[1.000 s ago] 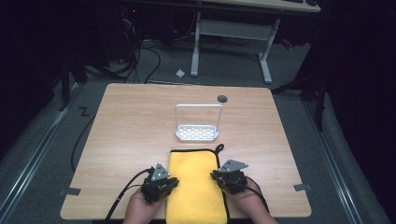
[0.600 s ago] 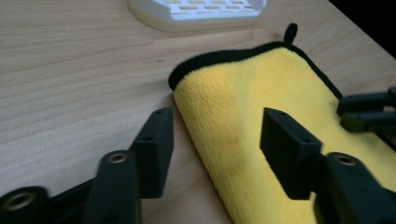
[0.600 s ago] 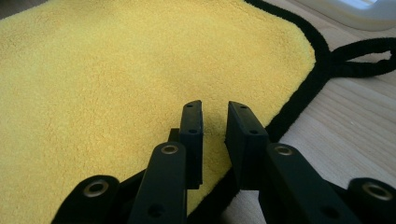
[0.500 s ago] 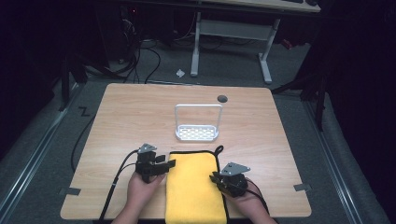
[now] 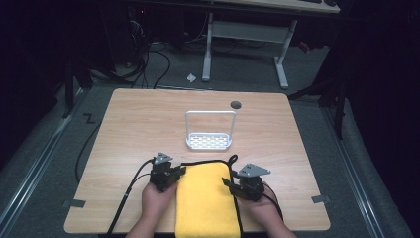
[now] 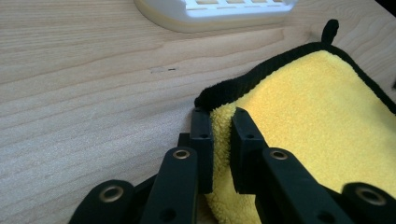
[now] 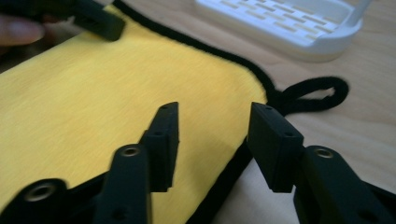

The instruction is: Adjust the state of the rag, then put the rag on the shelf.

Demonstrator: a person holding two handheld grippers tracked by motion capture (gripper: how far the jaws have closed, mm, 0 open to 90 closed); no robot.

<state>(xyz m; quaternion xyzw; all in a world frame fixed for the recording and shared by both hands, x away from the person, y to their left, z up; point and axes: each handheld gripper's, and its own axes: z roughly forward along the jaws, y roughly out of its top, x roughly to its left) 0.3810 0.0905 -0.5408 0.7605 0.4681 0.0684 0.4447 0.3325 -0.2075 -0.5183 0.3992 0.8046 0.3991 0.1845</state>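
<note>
I see a yellow cloth [image 5: 207, 201] with a black edge lying flat on the wooden table [image 5: 138, 124], at the near side, between my two hands. It has a small black loop [image 7: 312, 95] at its far right corner.

My left gripper [image 5: 171, 174] is at the far left corner of the cloth. Its jaws have just been closing, and in the left gripper view they pinch the cloth's edge [image 6: 222, 135] between them. The yellow fluff is squeezed in the narrow gap, and the black edge curls just past the tips. My left hand [image 5: 157, 201] holds this gripper from behind, low by the near edge of the table.

My right gripper [image 5: 236, 182] is at the right side of the cloth, near the loop. Its jaws have just been opening. In the right gripper view they are spread wide above the cloth's right edge, one over the yellow part and one over the bare wood. I can't see them pressing on anything. My right hand [image 5: 265, 210] holds it.

A white rack [image 5: 210, 141] with a tall wire handle and a base full of slots stands just past the cloth, near the middle of the table. It does not touch the cloth.
</note>
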